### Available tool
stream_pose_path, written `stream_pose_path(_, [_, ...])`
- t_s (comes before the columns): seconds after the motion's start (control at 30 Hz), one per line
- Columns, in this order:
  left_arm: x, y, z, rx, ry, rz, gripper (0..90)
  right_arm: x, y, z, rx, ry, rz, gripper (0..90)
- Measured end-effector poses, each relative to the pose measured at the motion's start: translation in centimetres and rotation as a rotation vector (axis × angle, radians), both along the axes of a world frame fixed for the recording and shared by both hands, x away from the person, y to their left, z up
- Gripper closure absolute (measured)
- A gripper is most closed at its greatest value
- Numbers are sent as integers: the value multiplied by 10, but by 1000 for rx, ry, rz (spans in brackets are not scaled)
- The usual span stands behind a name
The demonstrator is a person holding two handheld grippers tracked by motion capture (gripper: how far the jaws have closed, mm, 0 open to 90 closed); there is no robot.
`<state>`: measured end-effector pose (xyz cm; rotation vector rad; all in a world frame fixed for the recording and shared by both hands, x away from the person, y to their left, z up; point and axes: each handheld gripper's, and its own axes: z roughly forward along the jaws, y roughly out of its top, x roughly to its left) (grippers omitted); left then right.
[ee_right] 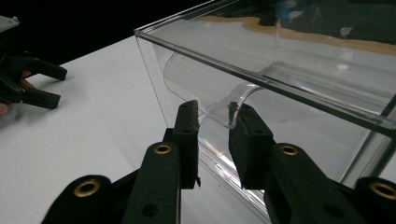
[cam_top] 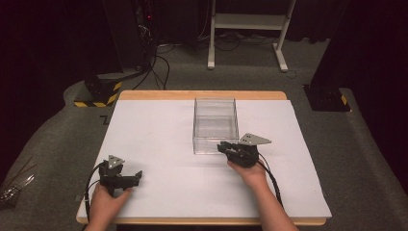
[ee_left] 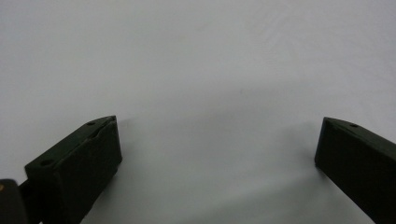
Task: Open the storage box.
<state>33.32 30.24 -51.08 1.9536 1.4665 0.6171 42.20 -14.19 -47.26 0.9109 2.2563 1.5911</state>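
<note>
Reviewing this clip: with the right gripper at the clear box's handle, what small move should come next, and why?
Probably close the right gripper on the clear curved handle of the clear box: the jaws flank it with a narrow gap, not yet pressing. The left gripper rests open on the table.

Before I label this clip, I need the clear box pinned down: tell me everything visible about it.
The clear box looks like see-through acrylic: a rectangular, open-topped container with thin straight walls and a curved handle-like tab on its near wall. It stands upright near the middle of the white table, and nothing can be made out inside. The right claw sits at that near wall with its jaws narrowly apart on either side of the tab; contact cannot be told.
</note>
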Motion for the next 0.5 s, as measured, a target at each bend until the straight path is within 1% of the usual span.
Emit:
stream_pose_path(0.07, [0, 0, 0, -1, 0, 1, 5, 1, -2, 0, 8, 3, 13, 759])
stream_pose_path(0.2, [0, 0, 0, 0, 0, 0, 5, 2, -5, 0, 3, 5, 32, 781])
stream_pose_path(0.5, [0, 0, 0, 0, -1, 0, 5, -2, -8, 0, 7, 4, 49, 797])
